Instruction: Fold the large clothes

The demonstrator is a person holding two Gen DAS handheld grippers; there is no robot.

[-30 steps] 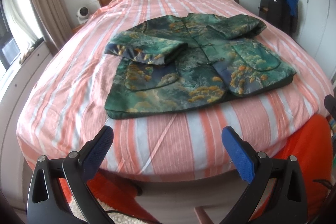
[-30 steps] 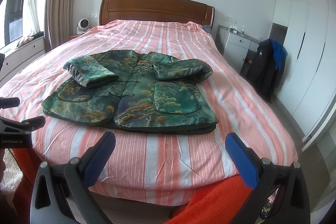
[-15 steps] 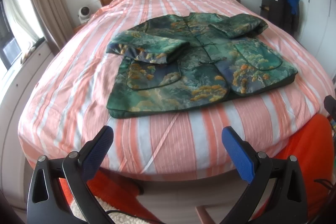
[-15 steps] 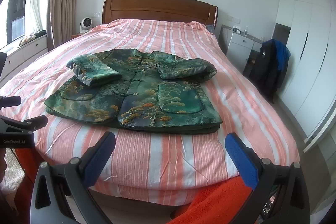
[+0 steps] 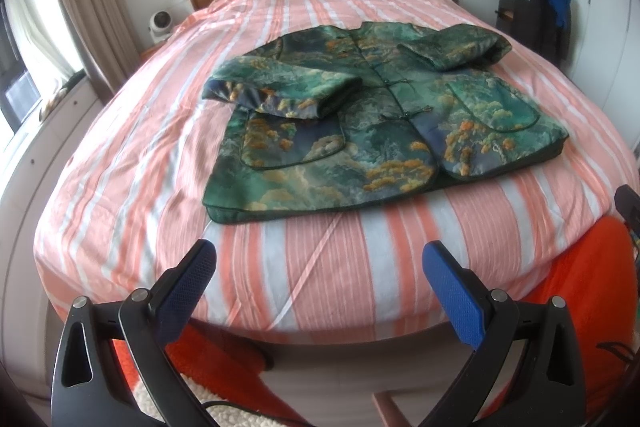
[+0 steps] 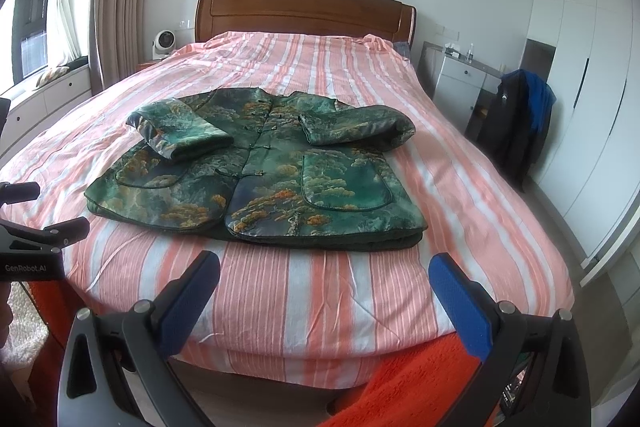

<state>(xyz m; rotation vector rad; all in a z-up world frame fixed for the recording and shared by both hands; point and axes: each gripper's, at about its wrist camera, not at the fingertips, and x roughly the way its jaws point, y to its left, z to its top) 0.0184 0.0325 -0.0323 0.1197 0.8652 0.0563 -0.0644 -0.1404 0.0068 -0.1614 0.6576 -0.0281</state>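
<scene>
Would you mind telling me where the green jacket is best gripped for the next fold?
Probably the hem corners of the green jacket, approached from the foot of the bed. Both sleeves are already folded across the front and the hem lies nearest both open grippers: left gripper, right gripper.

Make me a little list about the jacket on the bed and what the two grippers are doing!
jacket: green patterned jacket, lying flat, front up, buttoned
sleeves: both folded in across the chest
where: on the pink striped bed, nearer the foot end
left gripper: open, holding nothing, short of the jacket
right gripper: open, holding nothing, short of the jacket
folding: sleeves are in, body not yet folded
nearby: dark coat hanging to the right of the bed
</scene>
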